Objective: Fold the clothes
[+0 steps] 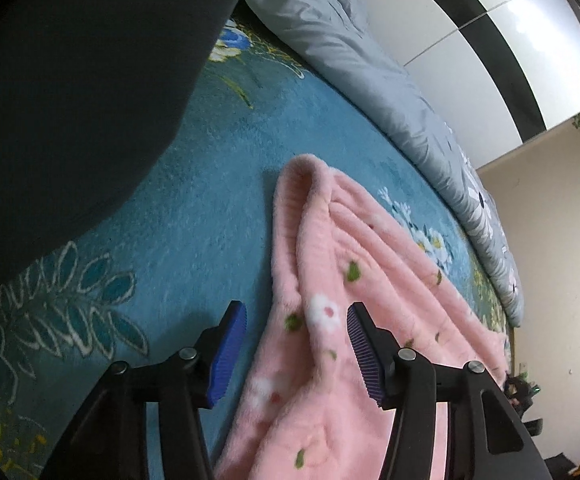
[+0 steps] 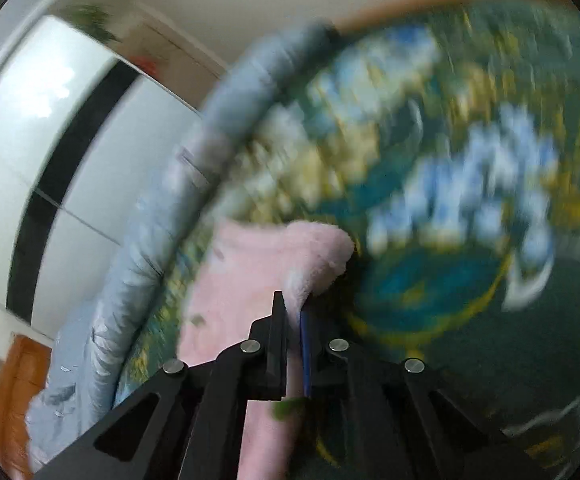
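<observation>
**Pink fleece pinched at one end, loose at the other**

On the teal floral rug (image 1: 194, 216) lay the pink fleece garment (image 1: 354, 264). Left gripper (image 1: 296, 344) stood half-open, pads apart, fleece (untouched) at 12 o'clock. Right gripper (image 2: 293, 316) had clamped a fleece edge (image 2: 310, 256); grey quilt (image 1: 370, 80) beyond.

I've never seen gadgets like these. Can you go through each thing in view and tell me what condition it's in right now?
Left gripper: open, above the garment, holding nothing.
Right gripper: shut on a fold of the pink fleece garment.
Pink fleece garment: rumpled, not yet folded flat, lying on the rug.
Blue floral rug: spread flat.
Grey quilt: bunched along the rug's far edge.
</observation>
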A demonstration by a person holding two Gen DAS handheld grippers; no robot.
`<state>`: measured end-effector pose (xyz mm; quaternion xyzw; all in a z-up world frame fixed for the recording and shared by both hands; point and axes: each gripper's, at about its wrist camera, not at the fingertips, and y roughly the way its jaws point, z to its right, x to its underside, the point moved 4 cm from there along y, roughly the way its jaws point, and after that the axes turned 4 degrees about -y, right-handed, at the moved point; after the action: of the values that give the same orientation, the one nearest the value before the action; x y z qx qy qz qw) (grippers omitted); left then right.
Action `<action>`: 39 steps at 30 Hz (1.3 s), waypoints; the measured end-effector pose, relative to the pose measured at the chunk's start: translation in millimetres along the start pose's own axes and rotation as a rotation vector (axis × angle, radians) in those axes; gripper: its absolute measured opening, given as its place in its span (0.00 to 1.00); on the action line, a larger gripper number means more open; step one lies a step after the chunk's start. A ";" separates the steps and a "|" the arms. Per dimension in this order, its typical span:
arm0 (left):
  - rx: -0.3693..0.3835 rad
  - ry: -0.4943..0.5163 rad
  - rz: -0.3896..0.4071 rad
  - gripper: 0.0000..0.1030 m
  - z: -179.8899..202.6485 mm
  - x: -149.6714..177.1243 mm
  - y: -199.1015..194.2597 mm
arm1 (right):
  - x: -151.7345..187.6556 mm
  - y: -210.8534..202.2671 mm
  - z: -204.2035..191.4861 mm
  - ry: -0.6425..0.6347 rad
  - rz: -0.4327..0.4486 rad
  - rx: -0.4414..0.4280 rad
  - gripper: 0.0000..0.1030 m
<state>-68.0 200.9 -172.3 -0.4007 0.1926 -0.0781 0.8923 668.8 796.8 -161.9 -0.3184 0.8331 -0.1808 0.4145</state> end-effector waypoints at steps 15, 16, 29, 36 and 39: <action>0.012 0.078 0.058 0.55 14.9 31.2 -45.2 | 5.9 -69.2 -4.9 -0.081 -0.002 0.000 0.28; 0.006 0.077 0.063 0.56 14.2 36.3 -50.0 | 9.9 -82.6 -9.7 -0.103 -0.014 -0.030 0.31; -0.048 -0.015 0.101 0.60 -41.1 128.1 -76.0 | 116.5 -261.7 20.0 -0.284 -0.109 -0.120 0.49; 0.017 -0.067 0.098 0.60 -52.3 147.3 -72.7 | 133.2 -302.0 111.1 -0.116 -0.093 0.008 0.49; 0.050 -0.067 0.079 0.60 -42.2 153.4 -67.6 | 140.7 -294.8 135.3 -0.021 -0.116 -0.018 0.49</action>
<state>56.0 81.8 -190.6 -0.3728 0.1765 -0.0342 0.9103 826.2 480.3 -156.2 -0.3716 0.8106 -0.1935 0.4092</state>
